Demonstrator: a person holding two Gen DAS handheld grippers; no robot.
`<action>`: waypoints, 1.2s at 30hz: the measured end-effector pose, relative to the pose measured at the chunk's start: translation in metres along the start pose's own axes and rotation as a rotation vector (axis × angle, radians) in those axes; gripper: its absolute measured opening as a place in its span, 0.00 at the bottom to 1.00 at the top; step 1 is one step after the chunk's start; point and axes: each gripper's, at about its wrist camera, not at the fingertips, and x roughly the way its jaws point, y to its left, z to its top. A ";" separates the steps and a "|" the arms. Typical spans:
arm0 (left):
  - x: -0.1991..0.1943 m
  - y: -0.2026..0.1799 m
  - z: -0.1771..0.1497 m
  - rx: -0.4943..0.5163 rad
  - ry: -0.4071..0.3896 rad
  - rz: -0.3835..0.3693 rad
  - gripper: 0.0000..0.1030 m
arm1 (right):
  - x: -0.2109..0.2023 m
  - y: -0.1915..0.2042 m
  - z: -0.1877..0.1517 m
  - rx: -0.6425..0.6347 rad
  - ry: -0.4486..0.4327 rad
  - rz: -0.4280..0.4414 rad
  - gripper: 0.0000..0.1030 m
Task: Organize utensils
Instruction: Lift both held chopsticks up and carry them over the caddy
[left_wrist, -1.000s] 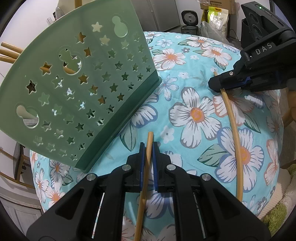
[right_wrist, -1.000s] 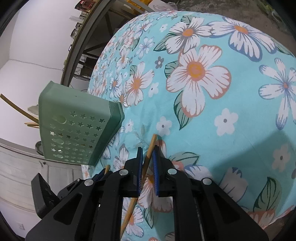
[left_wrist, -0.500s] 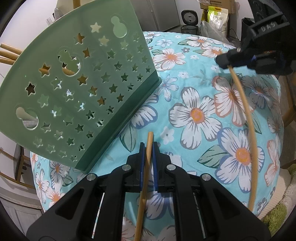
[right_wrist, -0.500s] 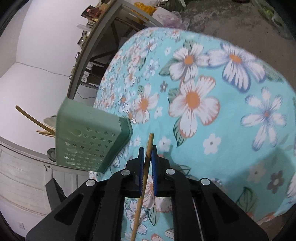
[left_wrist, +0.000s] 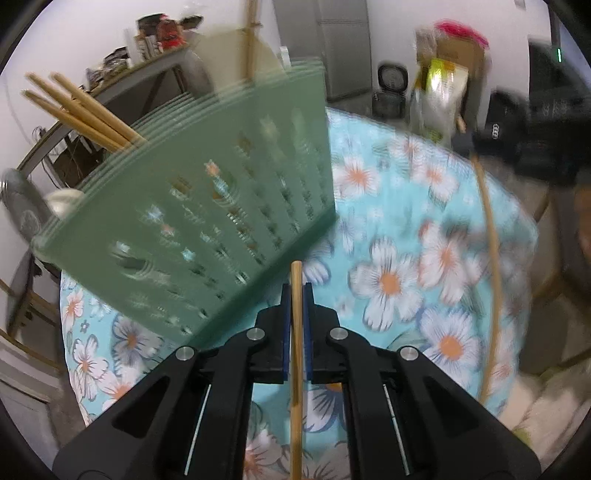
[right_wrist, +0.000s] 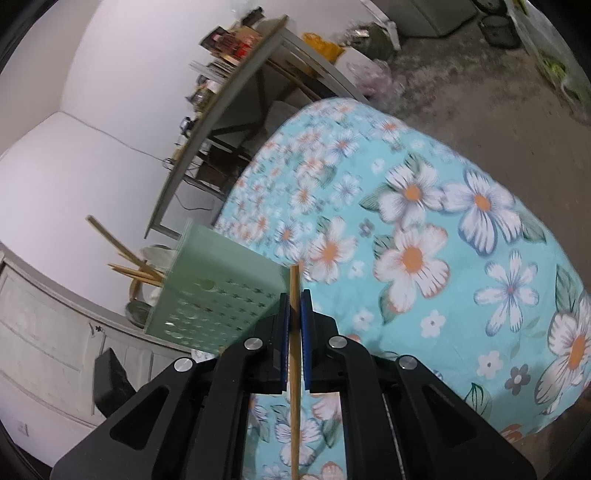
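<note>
My left gripper (left_wrist: 295, 291) pinches a wooden chopstick (left_wrist: 295, 391) between its blue pads, the jaws still closing on it; the chopstick's tip pokes out just past them. It hangs above the floral tablecloth (left_wrist: 391, 229), right beside the lower corner of the green star-punched utensil holder (left_wrist: 207, 206). Several chopsticks (left_wrist: 81, 107) stick out of the holder's top. My right gripper (right_wrist: 294, 299) is shut on a second chopstick (right_wrist: 294, 391), with the holder (right_wrist: 218, 295) to its left. In the left wrist view that right gripper (left_wrist: 517, 147) sits blurred at the upper right, its chopstick (left_wrist: 493, 258) hanging down.
The round table's edge drops to a concrete floor on the far side. A grey shelf (right_wrist: 221, 110) with clutter stands behind, a white cabinet (right_wrist: 55, 350) to the left. A rice cooker (left_wrist: 391, 79) and bags sit on the floor beyond.
Both grippers have risen off the cloth with their chopsticks. The holder's top and the chopsticks in it have come into view. The right gripper's chopstick now hangs nearly straight down.
</note>
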 end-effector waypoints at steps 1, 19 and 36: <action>-0.009 0.005 0.003 -0.019 -0.023 -0.011 0.05 | -0.002 0.003 0.001 -0.008 -0.006 0.005 0.06; -0.173 0.063 0.063 -0.221 -0.446 -0.040 0.05 | -0.040 0.056 0.013 -0.170 -0.128 0.052 0.06; -0.178 0.097 0.131 -0.431 -0.775 0.080 0.05 | -0.034 0.044 0.017 -0.138 -0.115 0.044 0.06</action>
